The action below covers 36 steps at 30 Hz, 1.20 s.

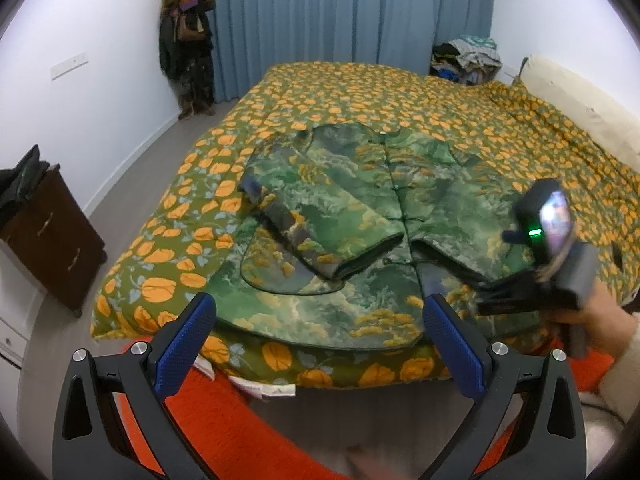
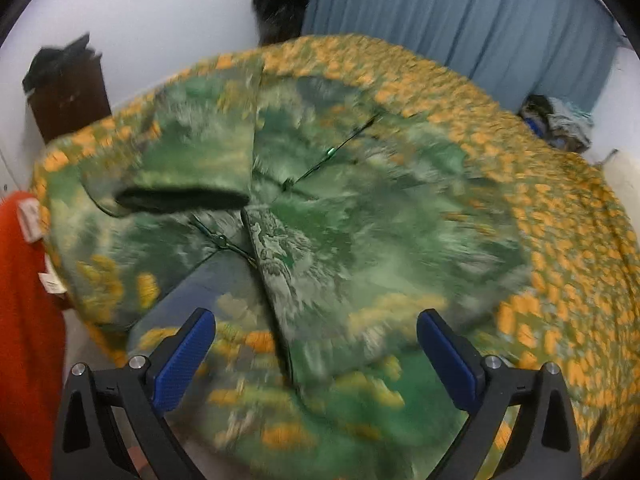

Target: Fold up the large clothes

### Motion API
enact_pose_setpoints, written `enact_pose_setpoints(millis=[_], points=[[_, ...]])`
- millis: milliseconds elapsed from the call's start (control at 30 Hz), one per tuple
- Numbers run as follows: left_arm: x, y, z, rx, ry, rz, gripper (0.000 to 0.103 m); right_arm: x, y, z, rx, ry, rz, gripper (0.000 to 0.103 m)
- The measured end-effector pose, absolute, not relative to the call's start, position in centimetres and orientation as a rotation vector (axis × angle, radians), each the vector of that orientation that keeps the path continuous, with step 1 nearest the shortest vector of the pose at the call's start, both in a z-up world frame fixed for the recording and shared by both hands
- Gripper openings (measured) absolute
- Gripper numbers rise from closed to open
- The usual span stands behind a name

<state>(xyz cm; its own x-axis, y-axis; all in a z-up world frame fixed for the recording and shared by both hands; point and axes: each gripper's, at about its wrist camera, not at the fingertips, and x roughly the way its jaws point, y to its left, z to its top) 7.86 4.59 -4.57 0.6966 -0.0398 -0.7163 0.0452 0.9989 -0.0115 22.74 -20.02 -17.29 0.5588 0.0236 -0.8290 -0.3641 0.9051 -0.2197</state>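
The wide bed with its green quilt printed in orange pumpkins (image 1: 360,92) carries everything here, and its soft, rumpled cover is the first risk: anything dragged across it may pull the quilt along and skew the fold. On its near half lies the large green brocade jacket with a landscape weave and knot buttons (image 1: 360,208), spread front-up. Its left sleeve (image 1: 296,220) is folded in across the chest, and the right sleeve appears to lie inward too. The hem hangs close to the near edge of the bed, so a hard tug toward the person could slide the slippery-looking cloth off onto the floor.

The left tongs (image 1: 320,340) hang open and empty above the near hem. The right tongs (image 2: 316,356) are also spread wide, holding nothing, low over the jacket's right side; that view is blurred. Closing them on a single layer rather than the whole thickness would, I judge, undo the folded sleeves.
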Motion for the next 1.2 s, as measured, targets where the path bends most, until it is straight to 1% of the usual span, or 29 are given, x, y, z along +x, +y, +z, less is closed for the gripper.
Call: enact_pose_setpoints(millis=[100,133,167,200,233,267,300,333,500,533,633,733,800,833,867,900,933,1033,1100,1167,1200], points=[[8.7,4.3,-5.2,0.029,0.803,-0.046,0.103,24.4,-19.4,-20.1,-0.448,0.980,0.226,0.102],[9.1,4.1,-5.6,0.041,0.811,-0.046,0.103,24.7,-19.3,-20.8,-0.468,0.982,0.216,0.099],[9.4,4.1,-5.9,0.044,0.818,-0.048,0.103,24.9,-19.5,-21.2,-0.467,0.983,0.214,0.083],[9.8,4.1,-6.2,0.043,0.826,-0.052,0.103,24.8,-20.1,-21.1,-0.443,0.982,0.213,0.072],[10.1,4.1,-6.5,0.039,0.835,-0.059,0.103,24.6,-20.8,-20.5,-0.399,0.984,0.218,0.050],[10.5,4.1,-6.8,0.033,0.844,-0.070,0.103,24.9,-21.3,-20.2,-0.364,0.985,0.220,0.025],[11.0,4.0,-7.1,0.030,0.849,-0.082,0.103,24.9,-22.1,-19.4,-0.331,0.975,0.213,0.014],[11.3,4.0,-7.3,0.030,0.851,-0.092,0.103,24.5,-23.1,-18.1,-0.299,0.948,0.190,0.012],[13.4,3.4,-7.4,0.067,0.845,-0.139,0.103,21.9,-31.7,-9.9,-0.110,0.795,0.045,0.012],[14.0,3.2,-7.3,0.082,0.840,-0.158,0.103,21.0,-34.7,-7.7,-0.064,0.754,-0.012,0.012],[15.7,2.8,-7.2,0.133,0.820,-0.216,0.103,19.6,-41.9,-4.0,0.006,0.677,-0.167,0.012],[17.4,2.0,-7.3,0.206,0.814,-0.307,0.103,19.1,-49.0,-3.0,0.043,0.659,-0.337,0.012],[18.5,1.1,-7.8,0.277,0.808,-0.366,0.103,18.9,-52.5,-3.7,0.034,0.674,-0.432,0.012],[19.1,0.7,-8.2,0.316,0.812,-0.387,0.103,18.5,-54.9,-4.5,0.026,0.692,-0.514,0.017],[19.7,0.3,-8.6,0.341,0.818,-0.400,0.103,18.3,-56.2,-5.3,0.015,0.709,-0.572,0.033],[20.4,0.0,-9.2,0.363,0.837,-0.425,0.103,17.7,-57.4,-6.2,-0.006,0.726,-0.658,0.040],[20.9,-0.2,-9.7,0.370,0.855,-0.448,0.103,16.8,-58.0,-6.6,-0.012,0.727,-0.703,0.045],[22.7,-1.3,-12.2,0.454,0.924,-0.504,0.103,13.6,-57.1,-7.2,0.050,0.708,-0.678,0.046],[23.4,-2.0,-14.1,0.540,0.942,-0.519,0.103,12.4,-55.1,-7.2,0.073,0.690,-0.628,0.050],[24.0,-2.5,-16.1,0.621,0.966,-0.521,0.103,11.4,-51.9,-7.5,0.092,0.666,-0.546,0.057],[24.4,-2.8,-17.3,0.669,0.976,-0.509,0.103,11.1,-49.9,-7.5,0.101,0.662,-0.483,0.058]])
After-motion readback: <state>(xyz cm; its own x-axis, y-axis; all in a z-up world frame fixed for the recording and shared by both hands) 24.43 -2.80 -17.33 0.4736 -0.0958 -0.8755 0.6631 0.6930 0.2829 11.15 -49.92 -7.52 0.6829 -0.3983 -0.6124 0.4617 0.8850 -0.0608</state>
